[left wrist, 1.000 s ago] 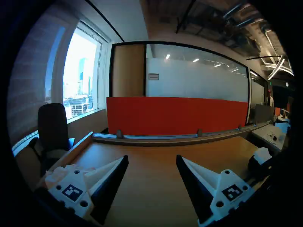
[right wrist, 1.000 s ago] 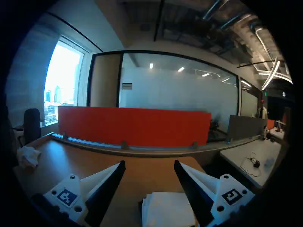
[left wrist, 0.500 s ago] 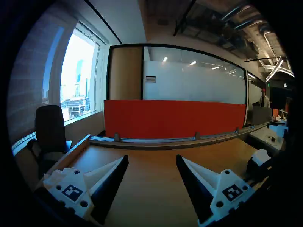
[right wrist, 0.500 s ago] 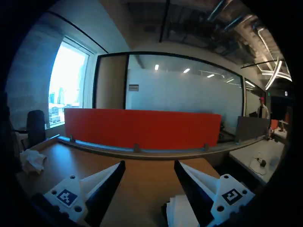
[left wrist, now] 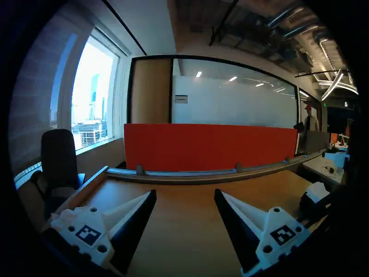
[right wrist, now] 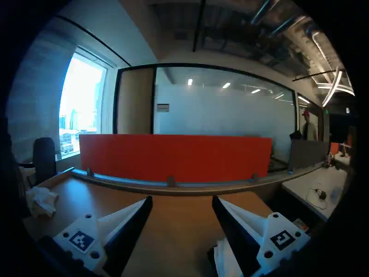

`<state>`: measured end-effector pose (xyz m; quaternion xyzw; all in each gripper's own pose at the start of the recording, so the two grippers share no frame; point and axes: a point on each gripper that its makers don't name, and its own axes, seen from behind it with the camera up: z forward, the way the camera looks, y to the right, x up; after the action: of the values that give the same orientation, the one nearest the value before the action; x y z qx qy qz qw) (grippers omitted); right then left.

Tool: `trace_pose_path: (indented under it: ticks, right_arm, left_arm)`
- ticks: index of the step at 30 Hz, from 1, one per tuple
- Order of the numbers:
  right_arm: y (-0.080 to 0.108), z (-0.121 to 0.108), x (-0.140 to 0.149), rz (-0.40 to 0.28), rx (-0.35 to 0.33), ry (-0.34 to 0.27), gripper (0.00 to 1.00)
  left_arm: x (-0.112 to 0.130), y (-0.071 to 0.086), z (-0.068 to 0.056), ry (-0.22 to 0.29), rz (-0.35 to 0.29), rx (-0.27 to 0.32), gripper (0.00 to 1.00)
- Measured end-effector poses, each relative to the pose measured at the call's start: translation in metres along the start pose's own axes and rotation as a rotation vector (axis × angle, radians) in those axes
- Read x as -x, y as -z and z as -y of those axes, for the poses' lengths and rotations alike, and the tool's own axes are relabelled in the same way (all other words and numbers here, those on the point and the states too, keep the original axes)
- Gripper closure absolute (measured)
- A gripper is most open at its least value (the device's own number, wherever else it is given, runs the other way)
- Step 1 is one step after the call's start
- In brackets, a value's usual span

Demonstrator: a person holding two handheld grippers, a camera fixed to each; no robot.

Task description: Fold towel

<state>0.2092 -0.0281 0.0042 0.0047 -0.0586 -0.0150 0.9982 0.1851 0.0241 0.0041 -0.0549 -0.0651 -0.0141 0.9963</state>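
In the right gripper view I count one long orange-red partition panel [right wrist: 175,157] with three small grey clamps [right wrist: 170,181] under it, one brown wooden desk [right wrist: 92,194], one black office chair [right wrist: 44,159] and one person [right wrist: 308,130] standing far off. There are two white cloth items: one crumpled white towel [right wrist: 41,201] and one flat white pile of cloth [right wrist: 223,256], partly hidden. The left gripper [left wrist: 184,191] and the right gripper [right wrist: 181,198] have each two white-and-black fingers [left wrist: 115,217], and every finger carries one square black-and-white marker [left wrist: 88,234].
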Motion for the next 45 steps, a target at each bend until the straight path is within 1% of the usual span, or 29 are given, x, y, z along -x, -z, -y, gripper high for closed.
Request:
trace_pose_path:
  ticks: [8,14,20,29,35,38,45]
  right_arm:
    - [0.006,0.007,-0.007,-0.002,-0.001,-0.006,0.0]
    - [0.009,0.012,-0.009,-0.013,0.004,-0.022,0.0]
    - [0.011,0.017,-0.002,-0.013,0.004,-0.039,0.0]
    - [0.012,0.024,0.014,0.003,0.004,-0.033,0.0]
    - [0.013,0.023,0.016,-0.006,0.019,-0.044,0.0]
    - [0.013,0.023,0.018,-0.01,0.023,-0.044,0.0]
    - [0.013,0.026,0.029,-0.012,0.027,-0.027,0.0]
  left_arm:
    - [0.005,-0.001,0.002,0.007,-0.019,-0.006,0.07]
    - [0.018,-0.004,0.006,0.011,-0.025,-0.015,0.07]
    - [0.032,-0.005,0.011,-0.01,-0.048,-0.029,0.07]
    - [0.061,-0.009,0.023,-0.024,-0.065,-0.057,0.07]
    - [0.076,-0.009,0.024,-0.024,-0.087,-0.059,0.07]
    - [0.088,-0.01,0.025,-0.022,-0.087,-0.064,0.07]
    - [0.111,-0.011,0.028,-0.032,-0.092,-0.081,0.07]
